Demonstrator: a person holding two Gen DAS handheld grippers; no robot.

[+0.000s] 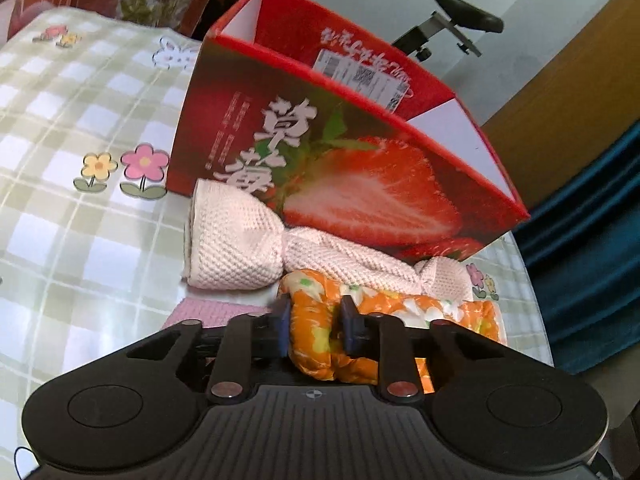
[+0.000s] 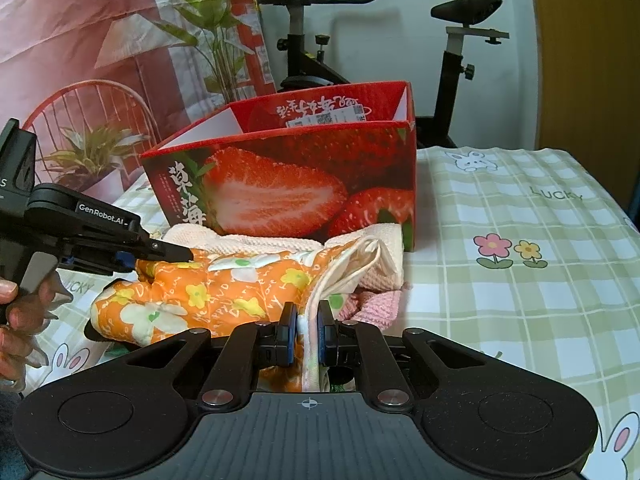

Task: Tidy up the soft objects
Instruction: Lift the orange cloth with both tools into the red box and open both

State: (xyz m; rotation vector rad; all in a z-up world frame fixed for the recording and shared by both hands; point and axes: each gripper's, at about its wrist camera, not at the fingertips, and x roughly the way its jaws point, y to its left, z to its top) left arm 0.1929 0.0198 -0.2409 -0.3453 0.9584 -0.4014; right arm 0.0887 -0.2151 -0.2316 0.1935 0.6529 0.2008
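Observation:
An orange floral cloth [image 2: 208, 292] lies in front of the red strawberry box [image 2: 288, 192], on top of a cream knitted cloth [image 1: 240, 244] and a pink knitted cloth [image 2: 372, 304]. My left gripper [image 1: 314, 328] is shut on one end of the orange floral cloth [image 1: 316, 340]; it also shows in the right wrist view [image 2: 132, 258] at the cloth's left end. My right gripper [image 2: 307, 330] is shut on the cloth's white-lined edge at its right end. The box [image 1: 360, 184] stands open, its inside mostly hidden.
The table [image 2: 520, 264] has a green checked cover with flowers and rabbits. An exercise bike [image 2: 452, 60] stands behind the box. A blue curtain [image 1: 592, 240] hangs past the table's right edge. A patterned backdrop [image 2: 100, 60] lies left. A hand [image 2: 16, 312] holds the left gripper.

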